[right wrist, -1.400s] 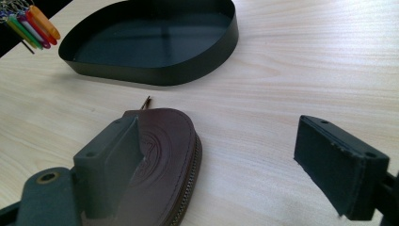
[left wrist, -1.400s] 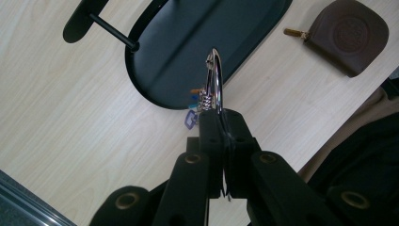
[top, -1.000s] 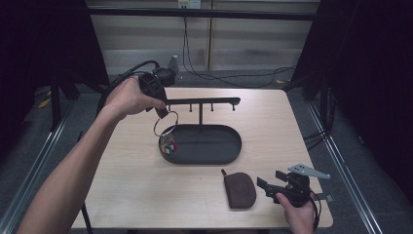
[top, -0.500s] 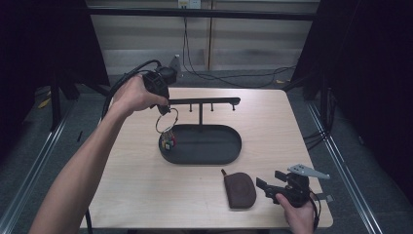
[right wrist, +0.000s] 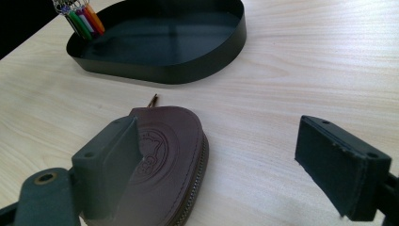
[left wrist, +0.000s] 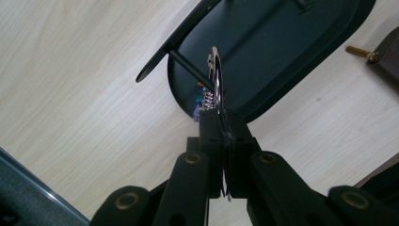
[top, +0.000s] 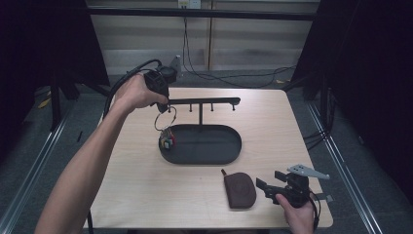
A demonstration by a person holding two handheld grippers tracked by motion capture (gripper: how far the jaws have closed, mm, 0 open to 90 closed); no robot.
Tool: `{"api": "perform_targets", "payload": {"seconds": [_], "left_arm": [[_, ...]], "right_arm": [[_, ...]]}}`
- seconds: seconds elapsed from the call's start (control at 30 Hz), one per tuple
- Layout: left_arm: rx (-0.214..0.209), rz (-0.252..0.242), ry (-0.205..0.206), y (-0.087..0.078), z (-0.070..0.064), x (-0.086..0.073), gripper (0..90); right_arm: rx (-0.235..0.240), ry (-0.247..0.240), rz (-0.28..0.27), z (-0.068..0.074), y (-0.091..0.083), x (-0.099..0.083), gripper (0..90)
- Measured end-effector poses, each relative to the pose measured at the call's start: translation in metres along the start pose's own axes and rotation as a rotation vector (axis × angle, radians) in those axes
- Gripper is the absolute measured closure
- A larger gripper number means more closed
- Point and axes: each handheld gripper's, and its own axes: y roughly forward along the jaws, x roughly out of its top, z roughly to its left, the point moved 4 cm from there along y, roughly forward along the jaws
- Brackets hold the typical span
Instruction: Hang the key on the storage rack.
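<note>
Brown leather pouch (right wrist: 160, 155) — embossed emblem, lettering unreadable.

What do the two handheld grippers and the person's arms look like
Both grippers are black. The left gripper trails a thick black cable; the right gripper carries a grey three-cornered plate on top. Its jaw pads are flat rectangular blocks. Both forearms are bare, no sleeves.

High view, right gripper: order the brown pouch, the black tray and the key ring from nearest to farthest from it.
From the right gripper at the table's near right corner:
1. Brown pouch, just to its left on the table.
2. Black tray, farther back, mid-table.
3. Key ring, farthest, at the tray's far left end, held up by the left gripper beside the stand's crossbar.
</note>
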Motion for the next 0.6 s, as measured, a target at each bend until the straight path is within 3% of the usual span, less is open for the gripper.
{"api": "perform_targets", "payload": {"seconds": [0.23,0.4,0.6], "left_arm": [[-0.024,-0.014,-0.027,0.008,0.004,0.001,88.3],[0.001,-0.012,-0.011,0.009,0.004,0.001,88.0],[-0.007,-0.022,-0.013,0.013,0.003,0.001,87.2]], "right_arm": [[0.005,0.001,0.004,-0.001,0.001,0.0,15.0],[0.003,0.001,0.004,0.0,0.001,0.0,15.2],[-0.001,0.001,0.005,-0.001,0.001,0.0,15.4]]}}
